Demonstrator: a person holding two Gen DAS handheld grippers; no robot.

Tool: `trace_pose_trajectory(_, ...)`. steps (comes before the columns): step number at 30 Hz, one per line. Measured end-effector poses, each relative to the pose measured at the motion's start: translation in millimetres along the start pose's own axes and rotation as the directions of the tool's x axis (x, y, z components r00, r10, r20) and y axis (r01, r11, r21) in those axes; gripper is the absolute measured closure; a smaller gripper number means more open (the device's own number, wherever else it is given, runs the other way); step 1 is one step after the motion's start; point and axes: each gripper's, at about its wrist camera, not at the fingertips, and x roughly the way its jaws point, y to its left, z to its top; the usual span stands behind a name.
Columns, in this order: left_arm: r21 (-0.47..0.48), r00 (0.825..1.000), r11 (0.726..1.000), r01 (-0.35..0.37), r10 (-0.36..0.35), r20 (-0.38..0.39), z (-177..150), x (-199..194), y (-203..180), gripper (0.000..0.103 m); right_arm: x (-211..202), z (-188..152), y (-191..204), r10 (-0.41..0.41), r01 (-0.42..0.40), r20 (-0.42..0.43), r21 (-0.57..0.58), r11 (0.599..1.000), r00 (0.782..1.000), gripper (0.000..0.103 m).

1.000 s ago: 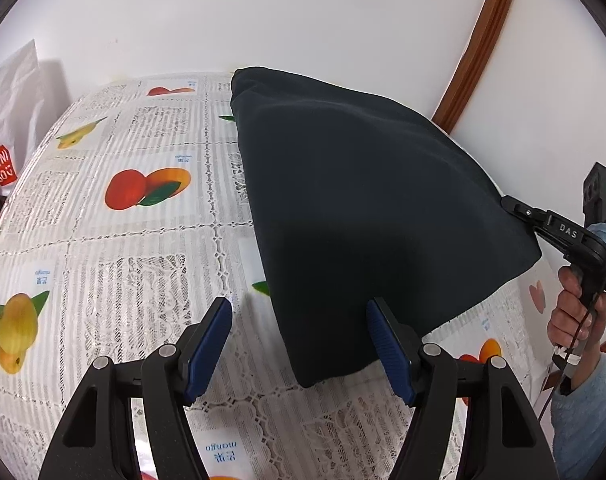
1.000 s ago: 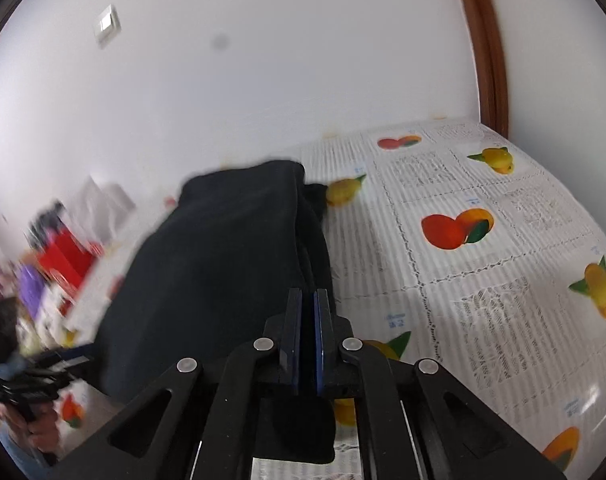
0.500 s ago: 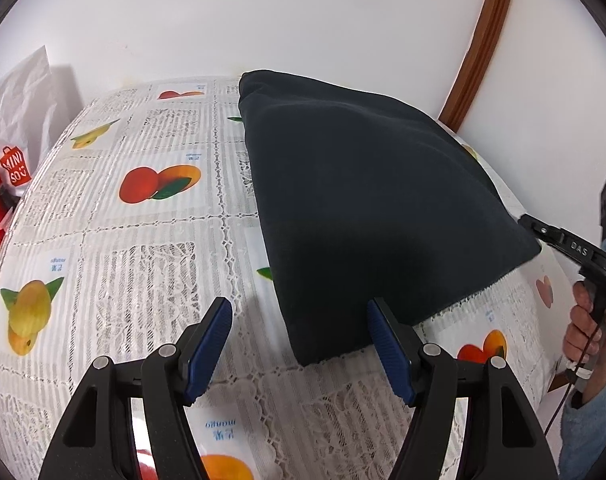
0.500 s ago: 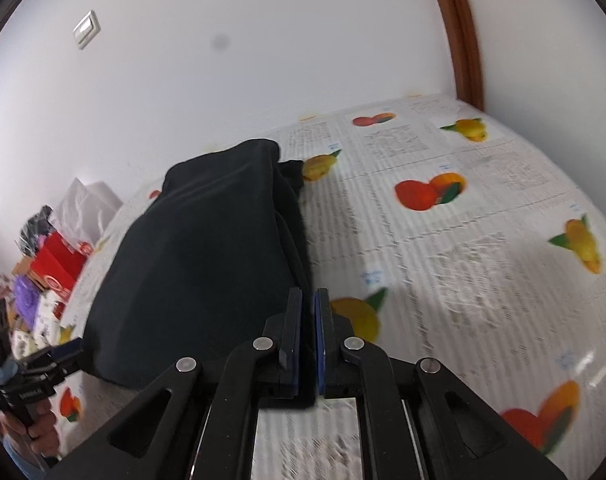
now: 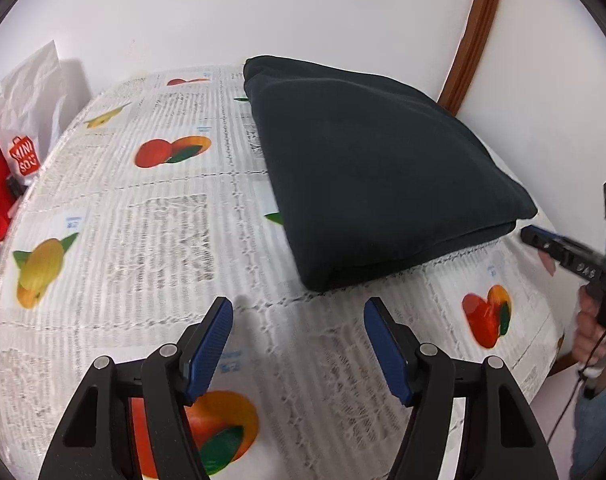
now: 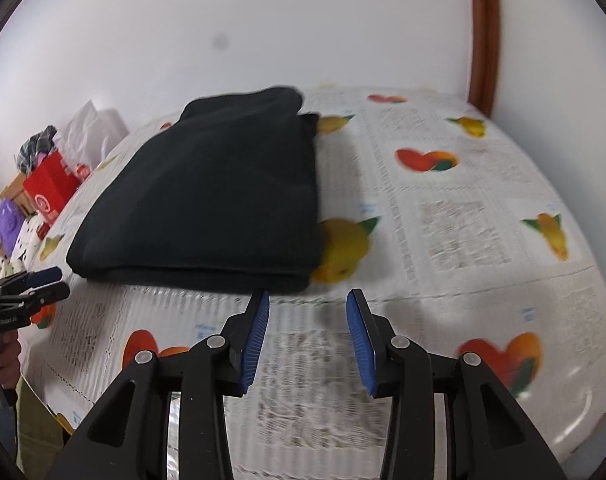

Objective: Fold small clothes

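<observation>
The blue fingers [image 5: 211, 344] of the left gripper [image 5: 299, 346] are spread with nothing between them, and the right gripper [image 6: 307, 338] has just been opening, letting go of the dark folded soft cloth [image 5: 379, 176], which now lies flat on the white fruit-print tablecloth [image 5: 163, 240]. A gripper could bump the cloth's near edge and undo the fold. A second ago the right fingers were pinching the cloth, which hung lifted like a tent.
</observation>
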Motion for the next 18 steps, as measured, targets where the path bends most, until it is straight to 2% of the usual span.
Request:
trace_pose_trajectory(2, 0.008, 1.000, 1.000, 0.011, -0.011, -0.004, 3, 6, -3, 0.042, 7, 1, 2, 0.007, -0.007, 0.015, 0.027, 1.000, 1.000, 0.063)
trace_pose_trajectory(4, 0.012, 1.000, 1.000, -0.001, 0.001, -0.007, 6, 13, -5, 0.052, 16, 4, 1, 0.024, -0.025, 0.020, 0.069, 0.997, 1.000, 0.063)
trace_pose_trajectory(6, 0.009, 1.000, 1.000, 0.001, -0.001, -0.010, 11, 19, -5, 0.058, 23, 7, -1, 0.028, -0.030, 0.025, 0.105, 0.994, 0.999, 0.063)
trace_pose_trajectory(9, 0.022, 1.000, 1.000, 0.016, -0.016, -0.014, 19, 26, -8, 0.076, 32, 11, 0, 0.031, -0.033, 0.021, 0.113, 0.993, 0.999, 0.063)
trace_pose_trajectory(10, 0.014, 1.000, 1.000, 0.013, -0.013, -0.010, 21, 28, -7, 0.079, 35, 12, 1, 0.034, -0.036, 0.021, 0.107, 0.994, 0.999, 0.065)
trace_pose_trajectory(11, 0.007, 1.000, 1.000, 0.015, -0.015, -0.010, 24, 29, -6, 0.081, 35, 13, 1, 0.040, -0.042, 0.023, 0.100, 0.994, 0.999, 0.073)
trace_pose_trajectory(13, 0.011, 1.000, 1.000, 0.014, -0.014, -0.009, 27, 33, -6, 0.083, 36, 16, 4, 0.024, -0.026, 0.031, 0.082, 0.996, 0.999, 0.080)
trace_pose_trajectory(18, 0.017, 1.000, 1.000, 0.010, -0.010, -0.011, 40, 45, -8, 0.083, 45, 28, -3, 0.011, -0.012, 0.022, 0.088, 0.996, 1.000, 0.082)
